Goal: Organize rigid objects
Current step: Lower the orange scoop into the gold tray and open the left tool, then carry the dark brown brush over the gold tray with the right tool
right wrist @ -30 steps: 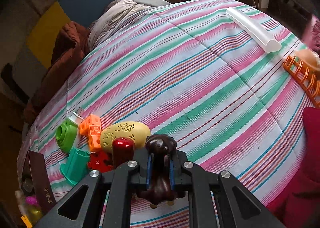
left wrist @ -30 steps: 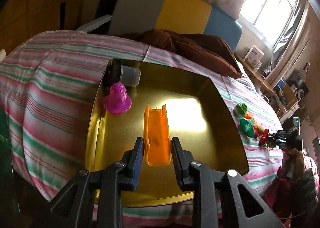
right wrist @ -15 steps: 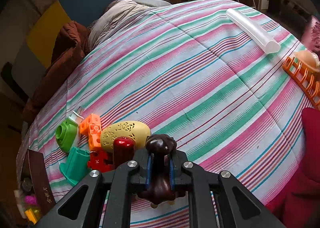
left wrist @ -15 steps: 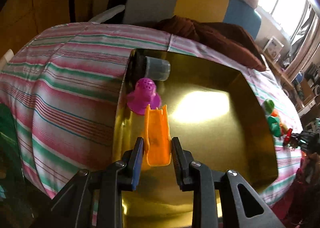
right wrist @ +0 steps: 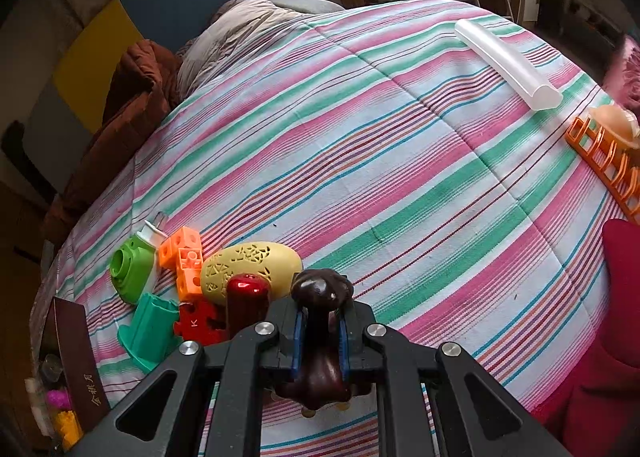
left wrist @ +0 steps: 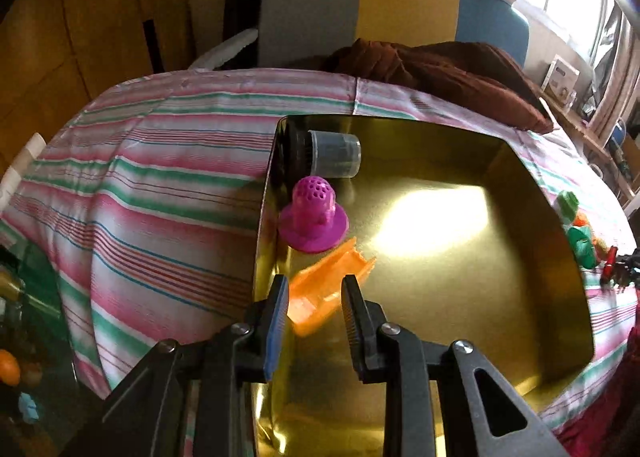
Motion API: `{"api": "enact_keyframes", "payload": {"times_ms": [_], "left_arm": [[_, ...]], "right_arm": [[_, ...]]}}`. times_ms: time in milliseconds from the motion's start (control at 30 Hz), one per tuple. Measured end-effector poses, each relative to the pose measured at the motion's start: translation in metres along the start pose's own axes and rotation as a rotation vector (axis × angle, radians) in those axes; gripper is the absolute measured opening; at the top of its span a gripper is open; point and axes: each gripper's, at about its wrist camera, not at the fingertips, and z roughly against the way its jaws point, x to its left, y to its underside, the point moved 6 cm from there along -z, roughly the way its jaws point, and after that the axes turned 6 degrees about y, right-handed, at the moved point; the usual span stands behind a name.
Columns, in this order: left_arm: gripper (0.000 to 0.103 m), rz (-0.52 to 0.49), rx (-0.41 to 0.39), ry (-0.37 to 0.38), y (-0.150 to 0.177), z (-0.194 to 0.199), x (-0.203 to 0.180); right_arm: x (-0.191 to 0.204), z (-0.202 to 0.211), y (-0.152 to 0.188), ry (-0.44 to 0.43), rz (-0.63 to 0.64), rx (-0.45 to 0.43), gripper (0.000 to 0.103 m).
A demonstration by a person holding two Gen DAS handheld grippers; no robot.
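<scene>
Left gripper (left wrist: 314,299) clamped on one orange ridged plastic trough (left wrist: 324,289), tilted over the gold tray (left wrist: 540,217) near its left edge, beside one magenta perforated cap (left wrist: 313,217) and one clear jar (left wrist: 334,153). Right gripper (right wrist: 319,331) pinches one dark glossy knobbed figure (right wrist: 320,289) above the striped bedspread (right wrist: 360,157).

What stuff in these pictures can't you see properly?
- Left wrist view: the dark thing behind the clear cup is tucked into the gold tray's corner and shadowed.
- Left wrist view: the toys past the tray are tiny and blurred at the edge.
- Right wrist view: the bottom of the dark brown piece is hidden by the right gripper.
- Right wrist view: the orange rack is cut off by the right edge.
</scene>
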Motion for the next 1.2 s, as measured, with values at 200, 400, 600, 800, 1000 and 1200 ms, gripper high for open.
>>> {"api": "enact_keyframes", "payload": {"times_ms": [200, 400, 600, 800, 1000, 1200], "left_arm": [[0.03, -0.002, -0.037, 0.004, 0.009, 0.02, -0.012], [0.031, 0.005, -0.035, 0.037, 0.025, 0.03, -0.03], [0.031, -0.042, -0.048, 0.046, 0.034, 0.039, -0.051], [0.031, -0.079, -0.046, 0.045, 0.04, 0.045, -0.064], [0.031, -0.1, -0.046, 0.048, 0.044, 0.049, -0.071], [0.031, -0.105, -0.039, 0.056, 0.047, 0.049, -0.076]], "right_arm": [[0.001, -0.001, -0.001, -0.002, -0.003, 0.001, 0.013], [0.003, -0.001, -0.002, 0.001, 0.004, -0.002, 0.013], [0.004, 0.0, -0.002, -0.01, 0.002, -0.005, 0.013], [0.006, 0.004, -0.002, -0.009, -0.008, -0.019, 0.013], [0.002, 0.014, -0.005, -0.023, -0.028, -0.058, 0.013], [0.005, 0.016, -0.007, -0.042, -0.028, -0.068, 0.013]]}}
